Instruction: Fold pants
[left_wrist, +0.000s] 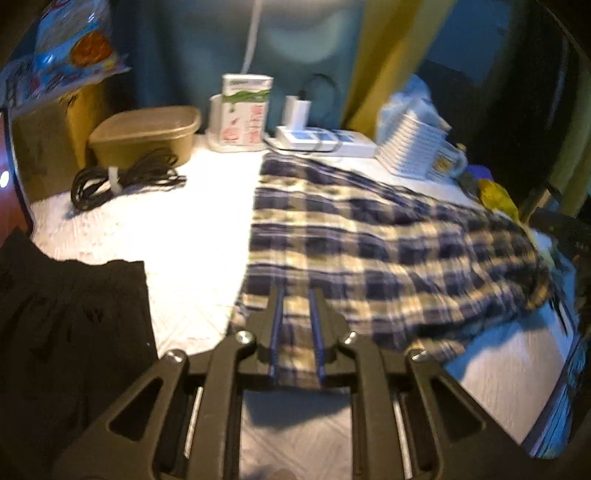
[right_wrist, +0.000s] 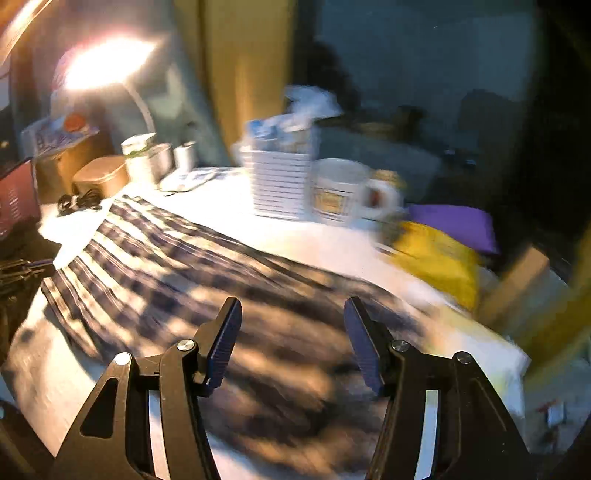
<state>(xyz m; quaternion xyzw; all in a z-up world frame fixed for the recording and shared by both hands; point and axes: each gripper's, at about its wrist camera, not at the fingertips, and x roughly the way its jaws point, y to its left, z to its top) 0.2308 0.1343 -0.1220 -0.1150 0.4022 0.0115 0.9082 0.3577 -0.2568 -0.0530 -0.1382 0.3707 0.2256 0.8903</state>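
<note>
Plaid navy-and-cream pants (left_wrist: 373, 243) lie spread on a white table (left_wrist: 177, 236). My left gripper (left_wrist: 295, 295) is shut on the near left edge of the pants, with the cloth pinched between its blue pads. In the right wrist view, which is blurred, the pants (right_wrist: 207, 280) stretch from the left across to the front. My right gripper (right_wrist: 291, 317) is open and empty, just above the pants' right part. The left gripper (right_wrist: 22, 269) shows at the left edge of that view.
A black garment (left_wrist: 70, 332) lies at the front left. A coiled black cable (left_wrist: 118, 177), a tan tub (left_wrist: 147, 133), a carton (left_wrist: 243, 110), a power strip (left_wrist: 325, 140), a white slatted box (right_wrist: 280, 184), mugs (right_wrist: 340, 192) and yellow (right_wrist: 436, 258) and purple cloths (right_wrist: 454, 221) line the back and right.
</note>
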